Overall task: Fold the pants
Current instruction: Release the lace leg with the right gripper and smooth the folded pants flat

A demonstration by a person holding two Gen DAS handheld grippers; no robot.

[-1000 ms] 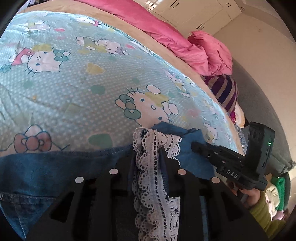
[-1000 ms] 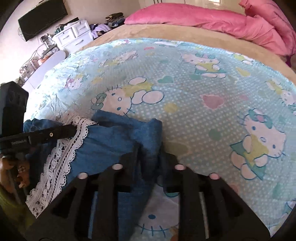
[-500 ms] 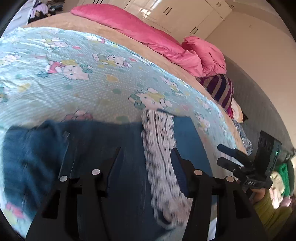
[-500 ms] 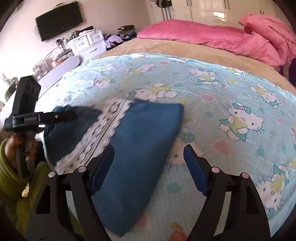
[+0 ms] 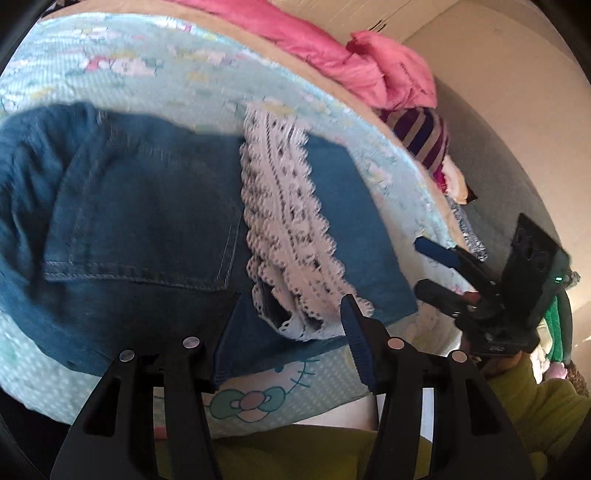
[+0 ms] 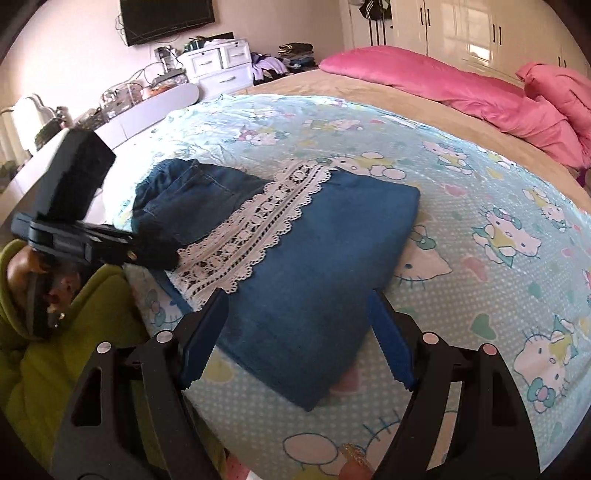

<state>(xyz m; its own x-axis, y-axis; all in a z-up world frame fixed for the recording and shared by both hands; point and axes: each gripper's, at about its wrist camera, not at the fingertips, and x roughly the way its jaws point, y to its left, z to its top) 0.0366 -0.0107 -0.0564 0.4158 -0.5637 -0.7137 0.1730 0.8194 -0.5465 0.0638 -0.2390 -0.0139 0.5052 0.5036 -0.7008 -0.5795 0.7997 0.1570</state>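
Folded pants (image 6: 295,266) on the bed's (image 6: 480,314) near edge.
Left gripper (image 5: 288,325) and right gripper (image 6: 295,332) – both spread wide, empty – hover above the lace trim (image 6: 258,225).

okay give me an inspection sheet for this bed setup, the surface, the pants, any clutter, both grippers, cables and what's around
Surface: bed sheet, light blue with a cartoon cat print, spread over a tan cover.
Job's things: denim pants lie folded on the sheet; a white lace band crosses the top.
Clutter: pink bedding along the far side of the bed; a striped cloth at the bed's edge.
Grippers: left gripper open, fingers apart over the lace end, holding nothing; right gripper open above the near edge of the pants, holding nothing.
Cables: thin wires near the wall television.
Surroundings: white drawers, white wardrobe, a cluttered counter on the left.
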